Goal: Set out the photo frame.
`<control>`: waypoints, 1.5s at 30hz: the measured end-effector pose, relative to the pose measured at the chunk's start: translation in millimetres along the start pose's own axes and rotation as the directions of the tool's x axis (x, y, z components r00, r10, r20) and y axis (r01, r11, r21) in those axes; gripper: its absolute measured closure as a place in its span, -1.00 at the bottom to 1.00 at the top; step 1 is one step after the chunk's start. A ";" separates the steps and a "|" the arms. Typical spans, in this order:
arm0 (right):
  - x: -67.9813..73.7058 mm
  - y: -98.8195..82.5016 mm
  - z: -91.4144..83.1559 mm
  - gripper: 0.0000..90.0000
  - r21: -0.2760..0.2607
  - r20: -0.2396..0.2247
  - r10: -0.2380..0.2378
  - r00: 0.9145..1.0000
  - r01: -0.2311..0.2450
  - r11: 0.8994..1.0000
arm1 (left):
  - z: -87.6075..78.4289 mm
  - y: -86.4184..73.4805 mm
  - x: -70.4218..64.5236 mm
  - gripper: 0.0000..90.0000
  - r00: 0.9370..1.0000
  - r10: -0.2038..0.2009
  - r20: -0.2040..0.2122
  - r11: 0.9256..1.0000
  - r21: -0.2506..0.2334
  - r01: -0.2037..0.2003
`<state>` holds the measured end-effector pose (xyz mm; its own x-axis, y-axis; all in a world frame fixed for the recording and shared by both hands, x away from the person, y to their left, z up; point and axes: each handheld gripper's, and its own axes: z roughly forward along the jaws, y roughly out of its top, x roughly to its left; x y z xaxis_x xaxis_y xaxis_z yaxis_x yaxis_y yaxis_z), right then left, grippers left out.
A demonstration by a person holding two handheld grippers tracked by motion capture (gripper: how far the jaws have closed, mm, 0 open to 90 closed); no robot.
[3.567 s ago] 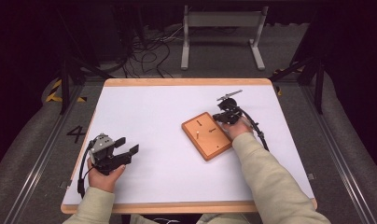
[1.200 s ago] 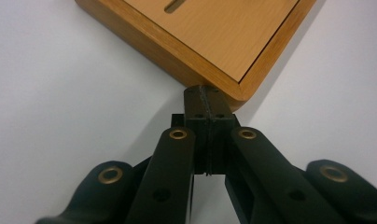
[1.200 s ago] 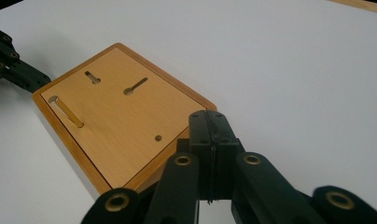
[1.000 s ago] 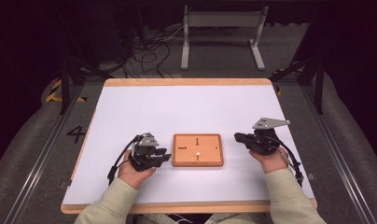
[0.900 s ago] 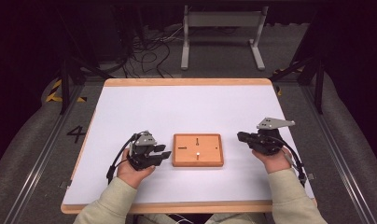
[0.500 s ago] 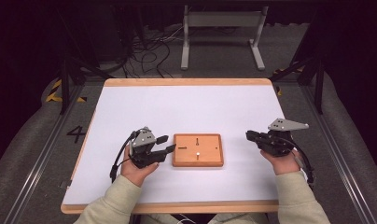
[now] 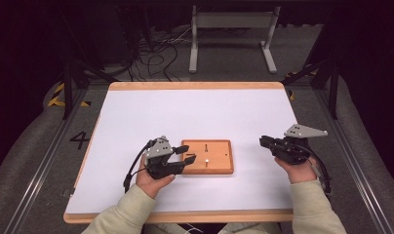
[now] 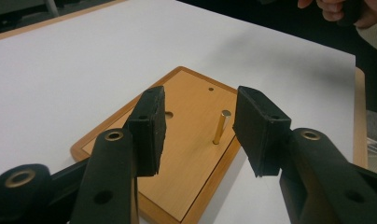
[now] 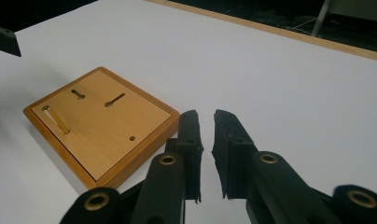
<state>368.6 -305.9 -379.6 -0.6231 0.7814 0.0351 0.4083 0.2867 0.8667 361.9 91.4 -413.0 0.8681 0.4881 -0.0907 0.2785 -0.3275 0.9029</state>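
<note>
We saw a flat rectangular wooden board with a raised orange-brown rim (image 7: 207, 156) lying just below the centre of the white tabletop (image 7: 195, 112). A slim brass peg (image 8: 221, 126) stood upright from its face, beside a few small holes and slots. We judged the board stiff, light and smooth, apt to slide on the table; its rim edges looked the surest place to hold it, while the thin peg called for a gentle pinch.

At the board's nine o'clock, the left gripper (image 7: 186, 152) had its jaws moderately apart, having just opened further, holding nothing, framing the peg. At three o'clock, well apart, the right gripper (image 7: 263, 142) had its jaws nearly together, a narrow gap between them, empty.
</note>
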 end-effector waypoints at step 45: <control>5.1 -15.9 0.7 0.66 0.024 -0.006 0.008 1.000 -0.008 1.000 | 71.2 -7.2 -8.3 0.71 0.996 0.012 0.084 0.978 0.207 -0.029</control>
<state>359.4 -306.1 -393.6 -0.6239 0.7802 0.0449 0.4293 0.2941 0.8539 382.0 32.1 -448.6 0.9029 0.4141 -0.1151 0.3321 -0.5022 0.7984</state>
